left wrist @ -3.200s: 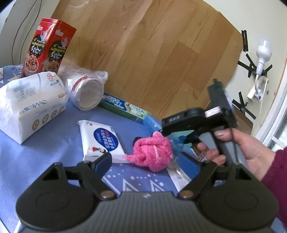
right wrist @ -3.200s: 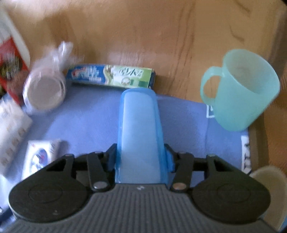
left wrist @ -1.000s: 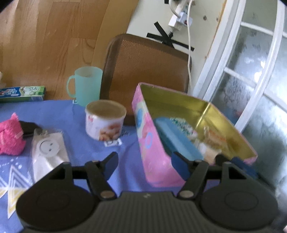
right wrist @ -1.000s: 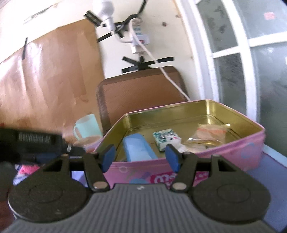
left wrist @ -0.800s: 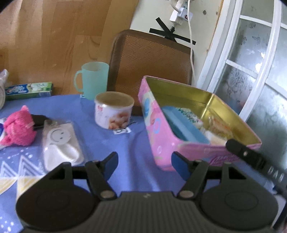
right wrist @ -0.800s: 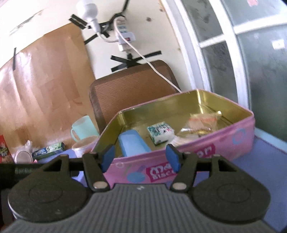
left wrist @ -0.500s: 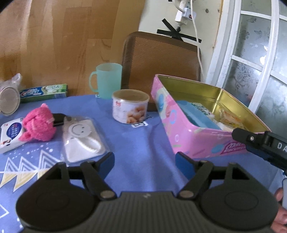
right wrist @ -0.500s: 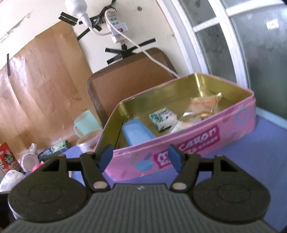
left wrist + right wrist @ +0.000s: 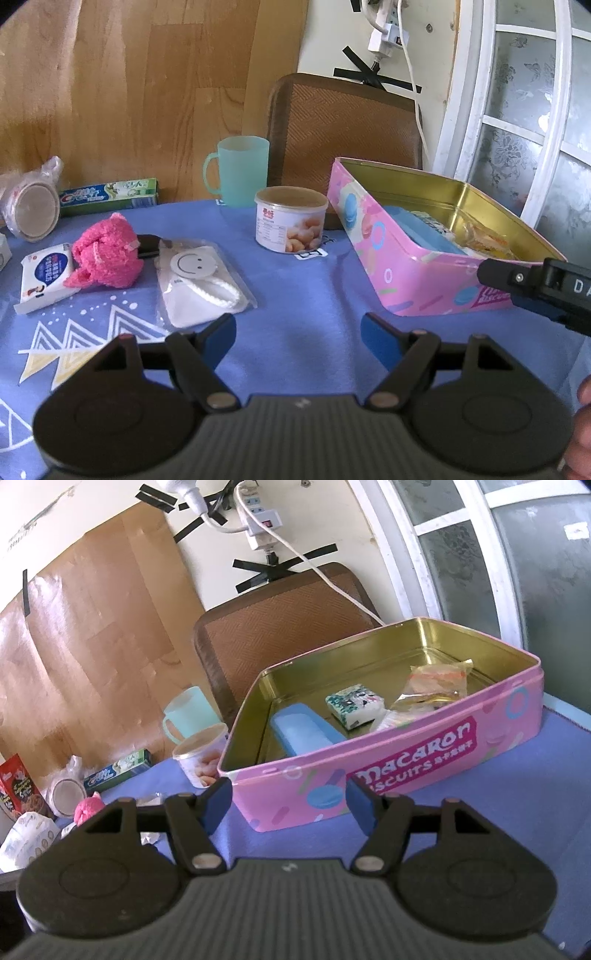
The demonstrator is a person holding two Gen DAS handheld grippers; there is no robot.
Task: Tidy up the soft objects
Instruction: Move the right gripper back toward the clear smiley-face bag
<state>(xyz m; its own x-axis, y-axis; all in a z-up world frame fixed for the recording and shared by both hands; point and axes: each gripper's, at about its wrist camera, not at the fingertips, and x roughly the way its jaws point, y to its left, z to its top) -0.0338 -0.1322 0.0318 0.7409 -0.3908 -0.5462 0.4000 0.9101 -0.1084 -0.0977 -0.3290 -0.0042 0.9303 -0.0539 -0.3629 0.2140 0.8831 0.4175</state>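
Observation:
A pink biscuit tin stands open on the blue cloth. Inside it lie a blue soft case, a small patterned tissue pack and a clear snack bag. To the left lie a pink fluffy ball, a bagged white cloth with a smiley tag and a wet-wipe pack. My left gripper hovers open over bare cloth between the bag and the tin. My right gripper is open in front of the tin's near wall, holding nothing.
A snack can, teal mug, toothpaste box and wrapped paper cups line the table's far side. A brown chair back rises behind. The right tool's black body crosses the tin's near corner.
The blue case the right gripper held lies in the tin, and that gripper has drawn back with wider jaws. The left gripper swung away from the tin and its jaws widened.

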